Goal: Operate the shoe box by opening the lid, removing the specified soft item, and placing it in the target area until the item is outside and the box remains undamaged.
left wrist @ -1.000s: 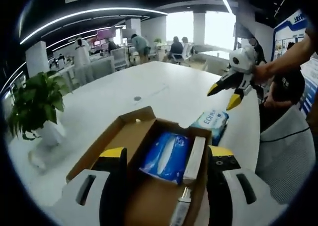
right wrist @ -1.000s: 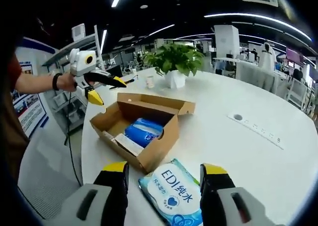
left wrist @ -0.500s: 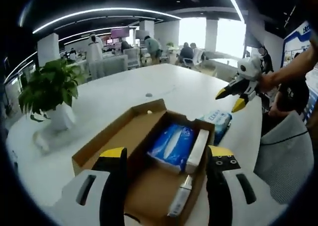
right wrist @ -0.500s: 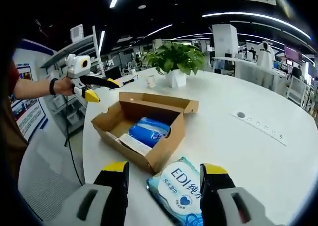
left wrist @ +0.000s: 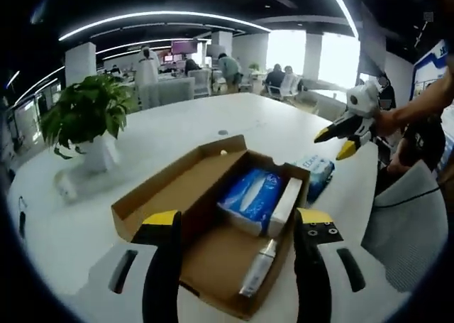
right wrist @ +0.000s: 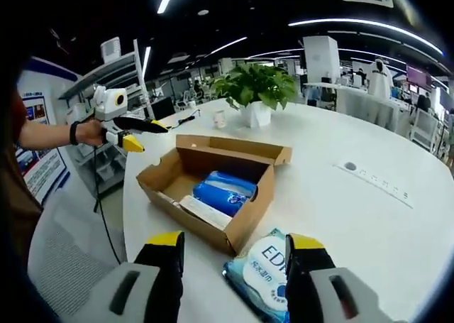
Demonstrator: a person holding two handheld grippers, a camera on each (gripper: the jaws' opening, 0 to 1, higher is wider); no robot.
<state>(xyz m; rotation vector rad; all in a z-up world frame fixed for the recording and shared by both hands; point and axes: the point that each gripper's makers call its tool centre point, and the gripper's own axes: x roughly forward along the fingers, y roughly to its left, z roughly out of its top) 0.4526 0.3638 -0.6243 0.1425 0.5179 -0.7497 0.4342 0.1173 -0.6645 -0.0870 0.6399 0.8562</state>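
The brown shoe box [left wrist: 213, 248] lies open on the white table, its lid [left wrist: 167, 188] folded flat to the side. Inside it are a soft blue tissue pack [left wrist: 252, 195], a white carton [left wrist: 285, 206] and a small tube [left wrist: 259, 260]. A blue wipes pack [right wrist: 268, 270] lies on the table outside the box [right wrist: 245, 213]. My left gripper [left wrist: 237, 222] hovers open above the box's near end, holding nothing. My right gripper [right wrist: 236, 243] is open above the wipes pack. From the right gripper view, the left gripper [right wrist: 138, 133] hangs beyond the box, jaws apart.
A potted plant [left wrist: 89, 121] and a small white cup [right wrist: 221, 117] stand on the table [right wrist: 369, 216] behind the box. A cable port [right wrist: 349, 166] is set in the tabletop. A grey chair [left wrist: 408, 223] is at the table's edge. People sit at desks far off.
Both grippers have drawn back a little from the box, so it looks smaller and farther off. The box, the tissue pack and the wipes pack have stayed in place.
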